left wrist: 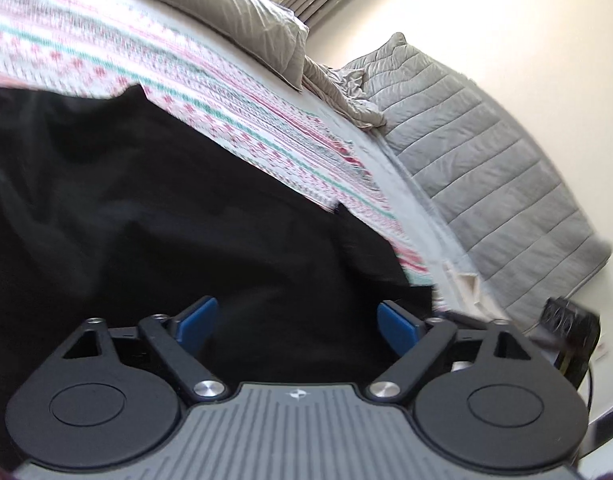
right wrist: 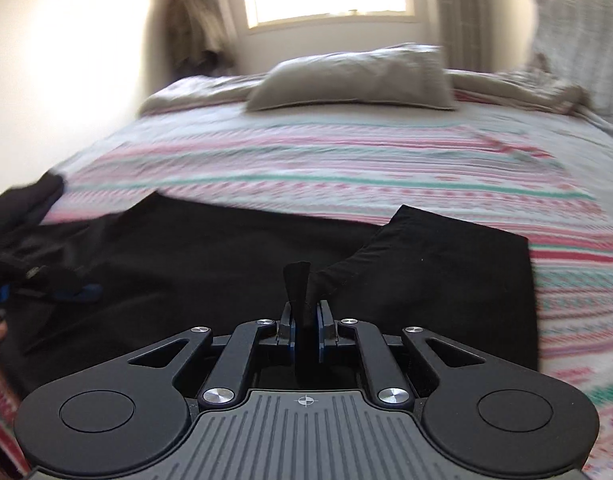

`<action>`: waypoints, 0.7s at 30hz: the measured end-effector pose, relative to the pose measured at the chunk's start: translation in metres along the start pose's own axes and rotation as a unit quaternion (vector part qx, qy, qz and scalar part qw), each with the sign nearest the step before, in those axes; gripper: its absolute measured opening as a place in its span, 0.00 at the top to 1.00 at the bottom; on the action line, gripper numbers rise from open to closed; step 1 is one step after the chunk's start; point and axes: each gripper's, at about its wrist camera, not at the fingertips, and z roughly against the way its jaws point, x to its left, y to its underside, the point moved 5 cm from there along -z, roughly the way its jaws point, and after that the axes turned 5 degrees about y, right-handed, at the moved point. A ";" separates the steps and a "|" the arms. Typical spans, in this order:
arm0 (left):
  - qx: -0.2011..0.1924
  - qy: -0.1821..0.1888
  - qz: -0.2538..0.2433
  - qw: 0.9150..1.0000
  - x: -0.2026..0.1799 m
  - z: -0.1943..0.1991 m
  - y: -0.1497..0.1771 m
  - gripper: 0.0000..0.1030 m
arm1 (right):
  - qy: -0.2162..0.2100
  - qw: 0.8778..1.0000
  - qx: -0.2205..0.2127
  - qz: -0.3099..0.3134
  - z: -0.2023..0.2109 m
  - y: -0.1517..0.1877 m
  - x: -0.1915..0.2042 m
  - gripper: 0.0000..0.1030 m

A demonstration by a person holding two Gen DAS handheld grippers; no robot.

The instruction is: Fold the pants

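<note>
Black pants [right wrist: 234, 252] lie spread on a striped pink, white and green bedspread [right wrist: 346, 168]. My right gripper [right wrist: 305, 320] is shut on a pinch of the black fabric, which sticks up between its blue pads; a pant leg [right wrist: 458, 256] lies just beyond to the right. My left gripper [left wrist: 296, 322] is open, its blue pads wide apart, low over the pants [left wrist: 146, 208] with nothing between them. It also shows at the left edge of the right wrist view [right wrist: 62, 290].
A grey pillow [right wrist: 354, 78] and rumpled grey bedding lie at the head of the bed under a bright window. A quilted grey blanket [left wrist: 486, 152] hangs at the bed's side. A dark box [left wrist: 570, 332] sits on the floor beside the bed.
</note>
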 end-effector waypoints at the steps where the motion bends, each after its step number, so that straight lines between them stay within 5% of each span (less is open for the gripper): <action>1: 0.001 0.008 0.011 1.000 0.001 -0.001 0.001 0.13 | -0.016 1.000 0.004 0.007 -0.003 0.000 0.012 0.91; 10: 0.001 0.066 0.126 0.990 0.014 -0.008 -0.001 0.21 | -0.116 0.992 0.013 0.050 -0.002 0.000 0.073 0.91; 21: -0.025 0.027 0.116 0.993 0.011 -0.028 -0.009 0.41 | -0.176 0.983 0.027 0.051 0.004 0.004 0.091 0.90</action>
